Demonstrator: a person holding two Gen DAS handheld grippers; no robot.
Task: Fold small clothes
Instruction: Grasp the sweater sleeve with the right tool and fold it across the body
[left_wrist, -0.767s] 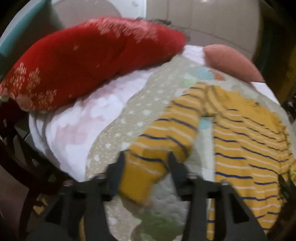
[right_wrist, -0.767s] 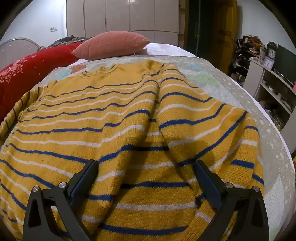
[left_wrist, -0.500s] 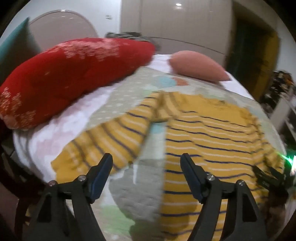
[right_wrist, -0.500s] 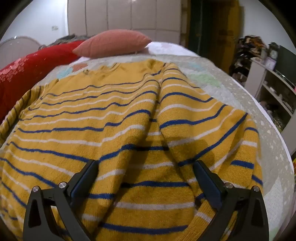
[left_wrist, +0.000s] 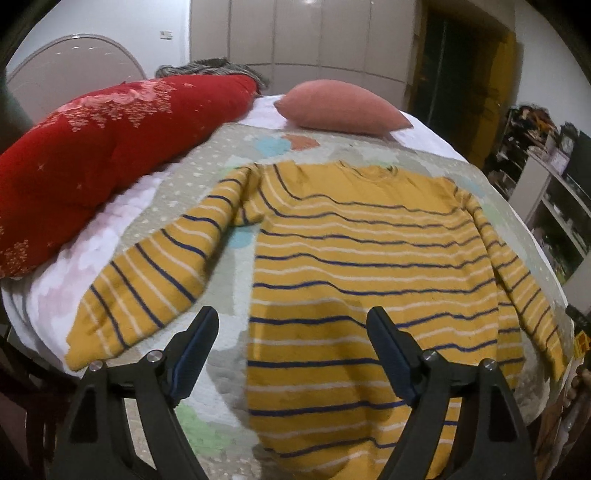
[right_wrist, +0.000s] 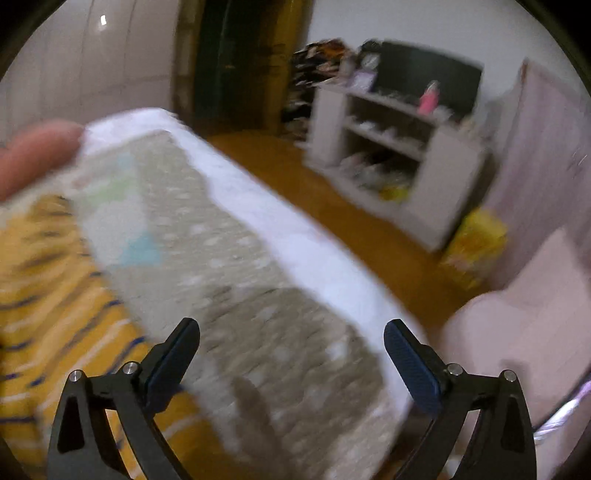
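Knitwear fills the left wrist view: a mustard-yellow striped sweater (left_wrist: 354, 280) lies flat, front up, on the dotted quilt (left_wrist: 192, 184) of a bed, neckline toward a pink cushion (left_wrist: 340, 110), with a red floral pillow (left_wrist: 96, 158) along the far left edge. Its left sleeve (left_wrist: 147, 273) is spread outward and down, cuff near the bed's edge; the other sleeve runs along the body's right side. The left gripper (left_wrist: 291, 354) hangs above the hem, jaws spread wide and holding nothing.

From the right wrist the picture is badly blurred (the camera seems to be swinging). The right gripper (right_wrist: 291, 362) is likewise spread and empty, aimed past the quilt's edge toward a white shelf unit (right_wrist: 391, 147); only a strip of sweater shows at the lower left.

Judging from this layout, the step in hand is probably folding a sleeve across the body. Doing it well likely means pinching the cuff cleanly, only one layer of quilt-free knit, lifting low, and laying the sleeve straight so the stripes stay aligned and nothing bunches.
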